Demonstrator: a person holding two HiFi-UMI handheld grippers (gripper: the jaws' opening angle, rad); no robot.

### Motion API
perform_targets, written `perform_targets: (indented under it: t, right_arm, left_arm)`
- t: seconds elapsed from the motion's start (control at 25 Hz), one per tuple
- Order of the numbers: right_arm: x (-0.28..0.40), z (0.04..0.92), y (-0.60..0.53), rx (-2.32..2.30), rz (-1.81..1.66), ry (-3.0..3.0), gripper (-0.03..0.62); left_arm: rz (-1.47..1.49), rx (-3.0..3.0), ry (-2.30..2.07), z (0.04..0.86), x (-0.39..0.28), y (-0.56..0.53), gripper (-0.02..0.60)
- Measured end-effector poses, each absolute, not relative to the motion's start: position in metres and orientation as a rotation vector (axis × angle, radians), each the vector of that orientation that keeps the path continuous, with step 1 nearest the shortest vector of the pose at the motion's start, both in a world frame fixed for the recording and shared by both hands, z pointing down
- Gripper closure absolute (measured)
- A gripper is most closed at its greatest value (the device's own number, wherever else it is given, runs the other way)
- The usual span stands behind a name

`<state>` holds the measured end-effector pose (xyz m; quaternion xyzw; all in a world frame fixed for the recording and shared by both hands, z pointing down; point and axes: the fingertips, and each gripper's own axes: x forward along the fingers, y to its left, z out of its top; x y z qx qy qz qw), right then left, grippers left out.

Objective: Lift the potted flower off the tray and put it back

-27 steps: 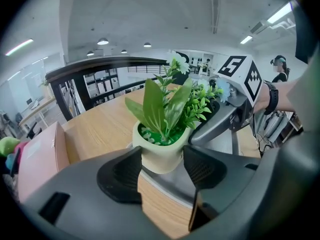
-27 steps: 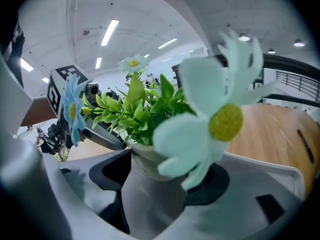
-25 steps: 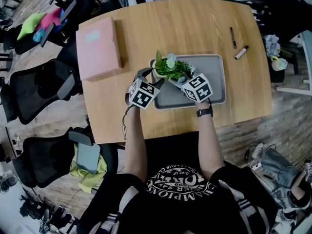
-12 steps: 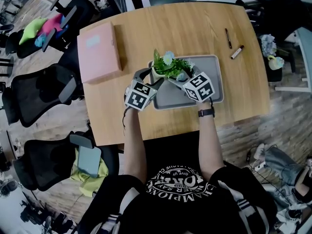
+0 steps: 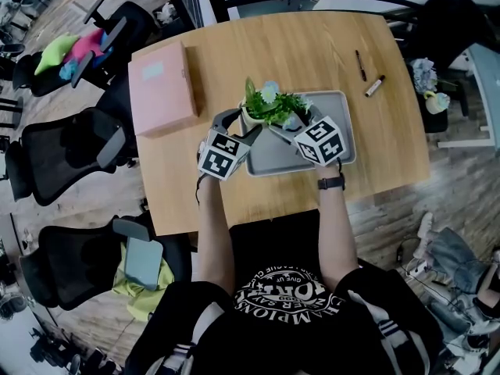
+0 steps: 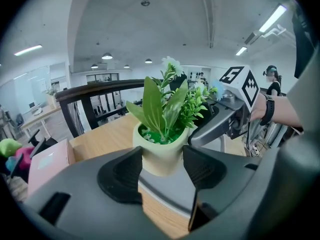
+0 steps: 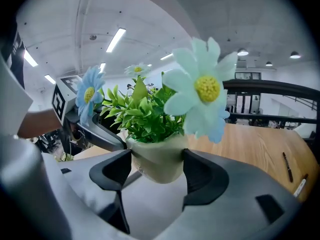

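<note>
Pot [image 5: 252, 116], flowering: held just above the tray's [image 5: 350, 123] left end, left gripper [image 6: 161, 171] and right gripper [image 7: 156, 173] each clamping it with jaws wide; risk, uneven squeeze lets it slip, toppling onto tray.

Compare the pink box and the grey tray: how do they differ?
The box is pink with square corners; the tray is grey with rounded corners and a raised rim. The box lies at the table's left edge, the tray nearer the middle. Both are flat rectangles.
</note>
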<state>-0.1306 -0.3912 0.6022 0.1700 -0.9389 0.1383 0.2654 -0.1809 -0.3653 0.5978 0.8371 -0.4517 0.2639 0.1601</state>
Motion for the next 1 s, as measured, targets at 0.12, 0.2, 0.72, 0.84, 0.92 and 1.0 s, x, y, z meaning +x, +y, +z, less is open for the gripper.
perform_targets:
  t: [0.12,0.2,0.72,0.84,0.92,1.0]
  right_arm:
    - [-0.131,0.59,-0.388,0.47,0.365,-2.544,0.253]
    - [-0.132,0.581,-0.386,0.478,0.358,-2.552,0.253]
    - [-0.137,0.521,-0.371,0.533,0.295,-2.606,0.252]
    - [-0.137,0.509,-0.367,0.546,0.258,-2.6,0.252]
    - [-0.135,0.503,-0.364,0.553,0.246,-2.603,0.252]
    - [-0.135,0.497,-0.361,0.559,0.247,-2.601,0.253]
  left_arm:
    - [0.755,2.414,-1.301,0.586,-0.181,-0.362,0.307]
    - [0.757,2.427,-1.298,0.574,-0.18,-0.359,0.307]
    - [0.735,2.504,-1.329,0.514,-0.185,-0.345,0.307]
    - [0.722,2.515,-1.331,0.505,-0.187,-0.341,0.308]
    - [0.707,2.521,-1.332,0.5,-0.187,-0.338,0.308]
    - [0.704,2.526,-1.326,0.494,-0.187,-0.336,0.308]
